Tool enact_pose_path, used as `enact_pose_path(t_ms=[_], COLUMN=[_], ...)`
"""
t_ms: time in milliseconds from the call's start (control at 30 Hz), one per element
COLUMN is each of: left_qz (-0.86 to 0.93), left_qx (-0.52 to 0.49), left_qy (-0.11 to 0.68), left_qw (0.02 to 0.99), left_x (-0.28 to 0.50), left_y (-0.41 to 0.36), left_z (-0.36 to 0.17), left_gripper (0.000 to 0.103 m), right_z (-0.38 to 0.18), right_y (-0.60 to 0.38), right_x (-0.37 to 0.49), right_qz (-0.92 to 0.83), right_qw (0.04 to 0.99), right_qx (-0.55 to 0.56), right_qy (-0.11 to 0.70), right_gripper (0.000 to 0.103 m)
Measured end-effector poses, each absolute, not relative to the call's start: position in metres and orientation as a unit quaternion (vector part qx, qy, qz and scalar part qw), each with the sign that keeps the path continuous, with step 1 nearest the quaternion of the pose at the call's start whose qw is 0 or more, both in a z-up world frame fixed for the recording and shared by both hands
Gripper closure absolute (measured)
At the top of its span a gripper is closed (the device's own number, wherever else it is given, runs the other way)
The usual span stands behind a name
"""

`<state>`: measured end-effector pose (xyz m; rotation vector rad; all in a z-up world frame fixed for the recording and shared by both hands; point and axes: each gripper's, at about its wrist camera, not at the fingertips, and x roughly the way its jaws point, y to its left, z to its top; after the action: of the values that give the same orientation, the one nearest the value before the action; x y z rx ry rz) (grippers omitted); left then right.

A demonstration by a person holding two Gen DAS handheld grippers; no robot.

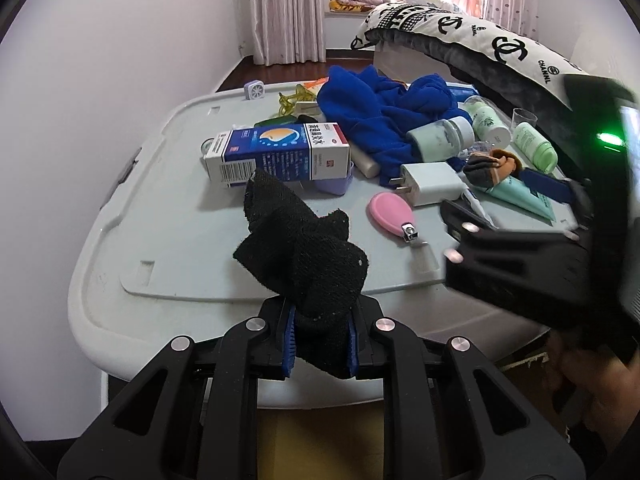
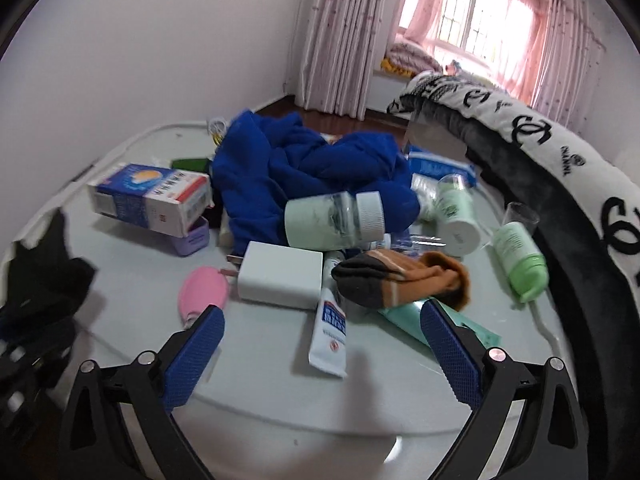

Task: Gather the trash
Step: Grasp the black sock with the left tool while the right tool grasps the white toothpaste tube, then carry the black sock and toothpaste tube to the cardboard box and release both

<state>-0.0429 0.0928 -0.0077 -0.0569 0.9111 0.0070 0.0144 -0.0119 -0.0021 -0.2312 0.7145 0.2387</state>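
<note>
Many items: more than a dozen lie on the pale grey bench (image 2: 120,280), so by my reading collection is early, one piece in hand and most left.
Blue cloth (image 2: 304,164): the largest thing, heaped at the back centre, touching the medicine box and the jar.
Medicine box (image 1: 276,154): blue and white carton on its side, propped on a lilac case (image 2: 194,240).
White charger (image 2: 280,274): plug prongs point at the pink nail clipper (image 2: 202,294), just beside it.
Jar (image 2: 334,220): white cap, on its side against the cloth; green bottles (image 2: 520,264) lie nearer the bed.
Brown and grey sock (image 2: 400,280): crumpled on a mint tube, near the right fingers.
White tube (image 2: 329,330): lies between the right fingers, untouched.
Left gripper (image 1: 322,334): level with the near bench edge, aimed across it; fingers clamped on a black knit sock (image 1: 304,248) that stands up above them, clear of the bench.
Right gripper (image 2: 322,354): low over the bench front, tilted down; fingers (image 2: 192,356) spread wide, holding nothing.
No trash container visible in either view.
</note>
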Motion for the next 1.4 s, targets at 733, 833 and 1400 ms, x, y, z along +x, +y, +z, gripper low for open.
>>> enact_pose_path(t_ms=[733,833,1400], left_qz=[-0.01,-0.013,-0.089], left_qx=[-0.026,-0.019,0.048], left_qy=[0.428,0.425,0.434], left_qw=[0.903,0.905,0.895], left_x=[-0.054,-0.056,-0.173], left_y=[0.092,0.088,0.049], left_z=[-0.005,-0.003,0.018], left_gripper=[0.085,0.085,0.084], right_z=[-0.002,0.015,0.055], right_y=[-0.043,-0.048,-0.07], right_x=[0.021,0.009,-0.171], right_qz=[0.139,0.143,0.19], right_qw=[0.908,0.912,0.897], right_qx=[-0.017,-0.013,-0.02], right_qy=[0.395,0.383,0.399], right_gripper=[0.093,0.093,0.092])
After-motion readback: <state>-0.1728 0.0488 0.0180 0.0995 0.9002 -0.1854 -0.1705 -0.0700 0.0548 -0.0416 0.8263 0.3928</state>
